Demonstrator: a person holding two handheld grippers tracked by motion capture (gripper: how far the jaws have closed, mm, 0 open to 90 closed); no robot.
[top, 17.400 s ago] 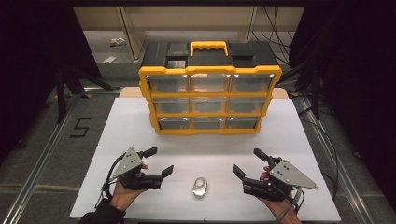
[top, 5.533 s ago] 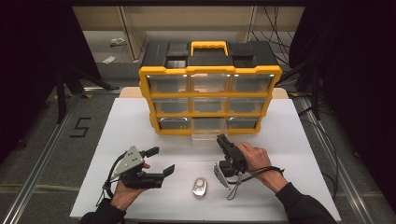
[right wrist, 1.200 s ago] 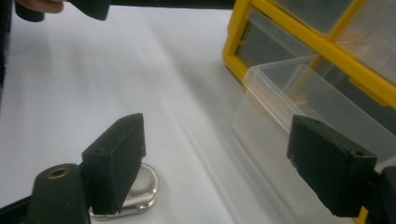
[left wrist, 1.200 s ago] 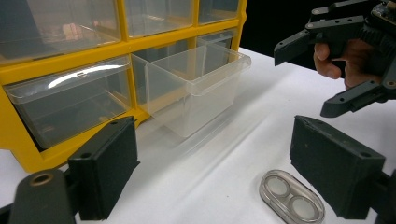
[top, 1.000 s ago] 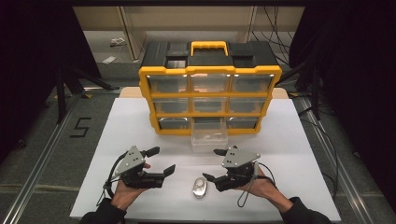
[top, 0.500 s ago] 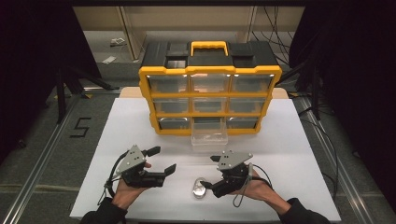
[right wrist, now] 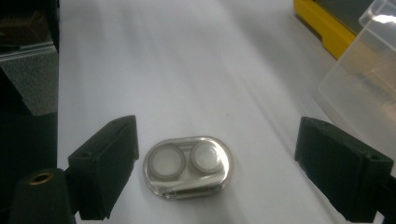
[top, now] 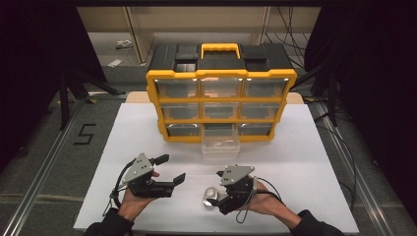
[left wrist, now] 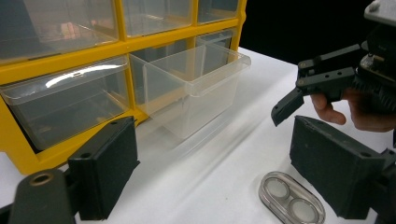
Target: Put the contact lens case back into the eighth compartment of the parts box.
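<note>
A clear oval case (right wrist: 188, 166) with two round wells lies flat on the white table (top: 295, 147), near the front. My right gripper (right wrist: 219, 158) hangs low over it with the jaws open on either side. They have just been opening a little wider, and the pads do not touch the case (top: 211, 197). The case lies nearer the left-hand jaw in the right gripper view. My left gripper (top: 172, 168) is open and holds nothing, left of the case (left wrist: 292, 204). The right gripper (left wrist: 299, 88) also shows from the left gripper view.
A yellow organiser (top: 221, 101) with clear drawers stands at the back of the table. Its bottom middle drawer (top: 221, 145) is pulled out and looks empty, just beyond the case. The drawer (right wrist: 369, 70) sits close on the right gripper's right.
My right gripper has sunk and shifted left until its jaws straddle the case. The left gripper has stayed put.
</note>
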